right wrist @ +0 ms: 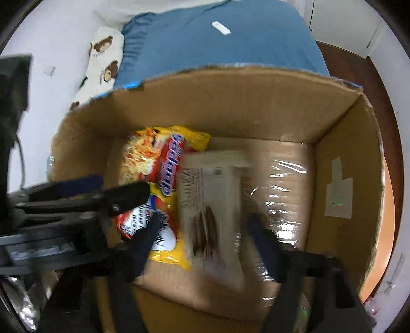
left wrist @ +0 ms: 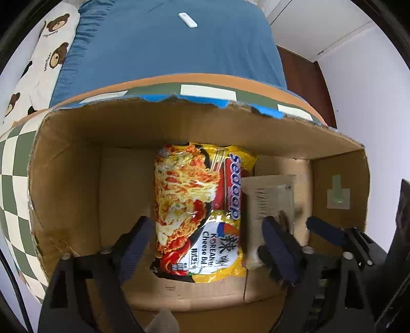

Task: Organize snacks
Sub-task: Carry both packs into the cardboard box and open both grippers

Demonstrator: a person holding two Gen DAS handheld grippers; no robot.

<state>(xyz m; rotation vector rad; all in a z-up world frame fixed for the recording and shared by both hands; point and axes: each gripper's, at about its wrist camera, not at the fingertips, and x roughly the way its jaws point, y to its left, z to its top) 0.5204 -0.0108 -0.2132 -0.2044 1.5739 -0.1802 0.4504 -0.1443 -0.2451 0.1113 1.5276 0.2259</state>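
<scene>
An open cardboard box (left wrist: 66,179) holds a yellow instant noodle packet (left wrist: 197,212) lying flat on its floor. A beige snack packet (left wrist: 269,199) with brown sticks printed on it lies beside the noodles on the right. My left gripper (left wrist: 205,251) hangs open over the noodle packet, jaws wide on either side of it. My right gripper (right wrist: 205,240) is open over the beige packet (right wrist: 212,205), which looks blurred and lies between the fingers; the noodle packet (right wrist: 159,166) is to its left. The right gripper's fingers (left wrist: 325,230) show in the left wrist view.
The box (right wrist: 340,143) stands on a checkered green-and-white cloth (left wrist: 12,164) with an orange table edge (left wrist: 205,78). A blue bed (left wrist: 166,51) with a white remote (left wrist: 187,20) and a bear-print pillow (left wrist: 48,48) lies beyond. Clear tape covers the box floor (right wrist: 282,184).
</scene>
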